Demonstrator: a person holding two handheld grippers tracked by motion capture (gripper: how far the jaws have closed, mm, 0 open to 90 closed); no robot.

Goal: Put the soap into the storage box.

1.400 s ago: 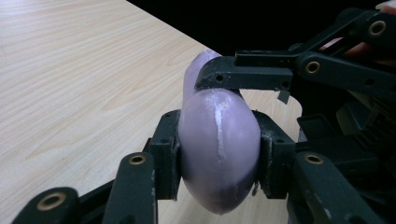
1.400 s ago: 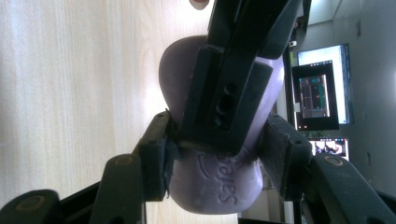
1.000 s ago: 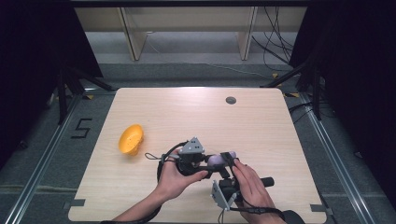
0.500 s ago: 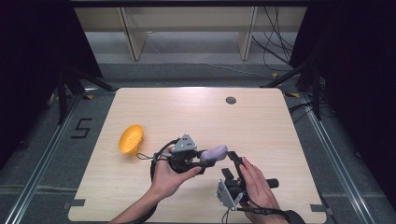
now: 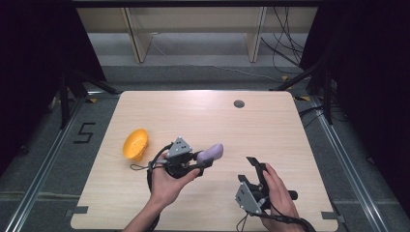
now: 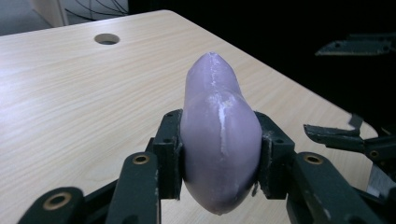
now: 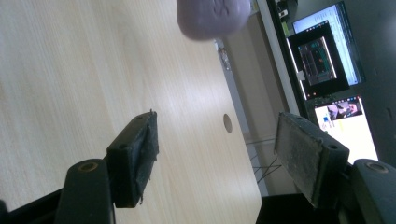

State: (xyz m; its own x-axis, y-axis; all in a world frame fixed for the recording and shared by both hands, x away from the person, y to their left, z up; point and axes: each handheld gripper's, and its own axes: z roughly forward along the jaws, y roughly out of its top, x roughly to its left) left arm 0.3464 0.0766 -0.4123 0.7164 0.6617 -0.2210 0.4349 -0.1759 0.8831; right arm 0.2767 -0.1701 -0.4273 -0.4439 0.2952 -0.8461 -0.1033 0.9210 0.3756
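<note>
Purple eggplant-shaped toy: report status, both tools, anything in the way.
Left tool shut on the smooth purple eggplant-shaped toy, held above the wooden table. Right tool open, empty, apart from it. Orange plastic bowl tilted at left, nothing between.

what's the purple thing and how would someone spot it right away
On the light wooden table, find the left gripper near the front middle. Clamped between its jaws is a smooth, pale purple eggplant-shaped piece, unlike the orange bowl to its left.
</note>
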